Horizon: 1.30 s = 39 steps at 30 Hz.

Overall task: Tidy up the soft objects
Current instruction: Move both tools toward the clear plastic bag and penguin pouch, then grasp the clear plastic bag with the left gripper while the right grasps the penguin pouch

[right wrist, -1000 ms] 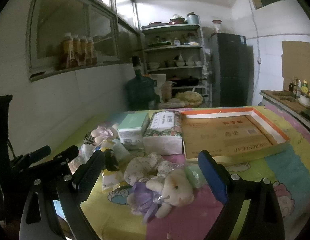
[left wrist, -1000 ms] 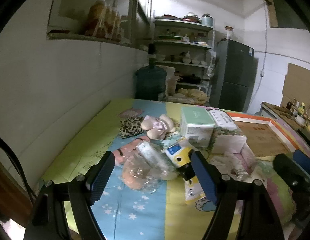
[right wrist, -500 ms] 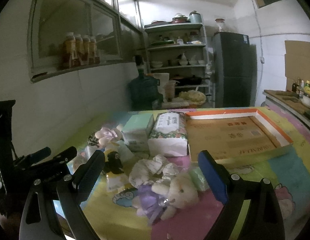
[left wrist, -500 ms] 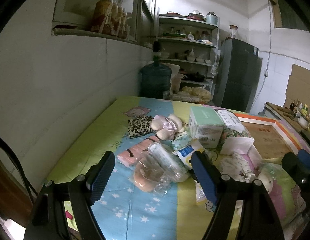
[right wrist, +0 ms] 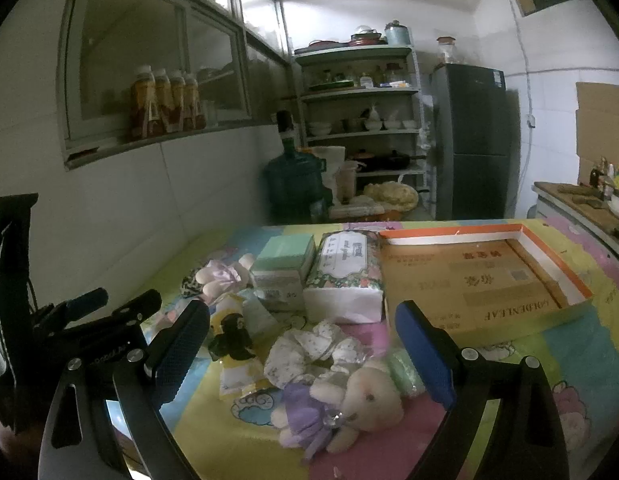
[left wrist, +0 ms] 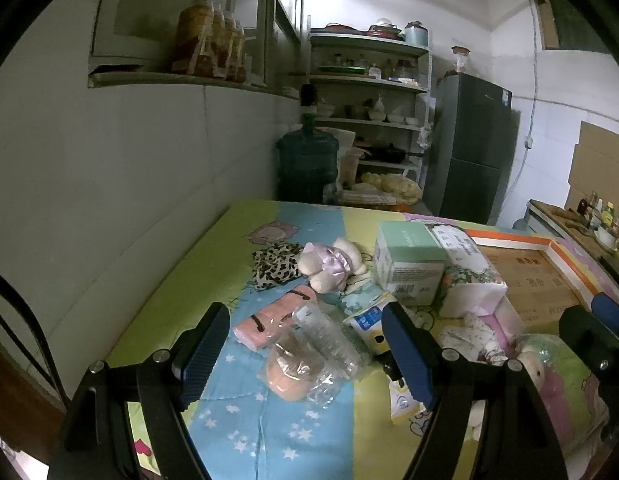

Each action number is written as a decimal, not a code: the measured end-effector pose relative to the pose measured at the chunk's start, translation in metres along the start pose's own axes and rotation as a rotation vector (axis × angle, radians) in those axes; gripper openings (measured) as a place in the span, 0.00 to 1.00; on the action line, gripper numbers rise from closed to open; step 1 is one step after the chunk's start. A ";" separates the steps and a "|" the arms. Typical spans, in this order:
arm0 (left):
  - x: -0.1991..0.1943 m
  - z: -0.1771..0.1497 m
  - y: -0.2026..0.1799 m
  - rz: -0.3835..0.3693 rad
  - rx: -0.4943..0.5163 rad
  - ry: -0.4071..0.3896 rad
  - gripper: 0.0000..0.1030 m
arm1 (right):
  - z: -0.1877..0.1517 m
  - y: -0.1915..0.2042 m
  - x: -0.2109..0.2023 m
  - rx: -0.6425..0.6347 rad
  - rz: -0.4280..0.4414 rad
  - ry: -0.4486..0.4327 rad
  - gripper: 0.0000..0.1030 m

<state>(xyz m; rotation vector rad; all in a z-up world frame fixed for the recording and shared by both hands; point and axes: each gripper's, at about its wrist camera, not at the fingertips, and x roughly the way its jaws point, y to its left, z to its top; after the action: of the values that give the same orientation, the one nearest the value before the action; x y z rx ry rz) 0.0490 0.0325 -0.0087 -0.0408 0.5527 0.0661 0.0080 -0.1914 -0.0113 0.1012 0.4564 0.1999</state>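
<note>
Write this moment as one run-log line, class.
phase: approach | left gripper: open, over clear plastic-wrapped orange item | right gripper: open, over cream plush rabbit in purple dress | orange-rimmed cardboard tray: empty

Left gripper [left wrist: 305,354]: jaws spread wide, nothing between the fingers [left wrist: 203,350]. Right gripper [right wrist: 303,354]: jaws likewise wide apart, empty, its fingers [right wrist: 425,356] level and pointing forward.

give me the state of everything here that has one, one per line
left hand-held gripper: open, holding nothing
right hand-held gripper: open, holding nothing
cardboard tray: lying open, nothing in it
purple-dressed plush bunny: lying on its side
green box: closed
tissue pack: sealed, lying flat
floral scrunchie: loose on the cloth
</note>
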 end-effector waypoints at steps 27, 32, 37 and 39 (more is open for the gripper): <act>0.011 0.002 -0.007 -0.001 0.023 0.013 0.76 | 0.002 0.005 0.008 -0.029 0.061 0.008 0.92; 0.012 0.001 -0.007 -0.001 0.024 0.015 0.76 | 0.001 0.007 0.008 -0.031 0.069 0.010 0.92; 0.014 0.000 -0.007 -0.001 0.025 0.021 0.76 | 0.001 0.007 0.008 -0.031 0.070 0.011 0.92; 0.015 0.000 -0.007 -0.001 0.026 0.023 0.76 | 0.001 0.007 0.008 -0.031 0.071 0.011 0.92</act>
<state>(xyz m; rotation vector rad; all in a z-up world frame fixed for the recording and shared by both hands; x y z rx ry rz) 0.0621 0.0264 -0.0161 -0.0165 0.5766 0.0578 0.0143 -0.1825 -0.0131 0.0864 0.4608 0.2771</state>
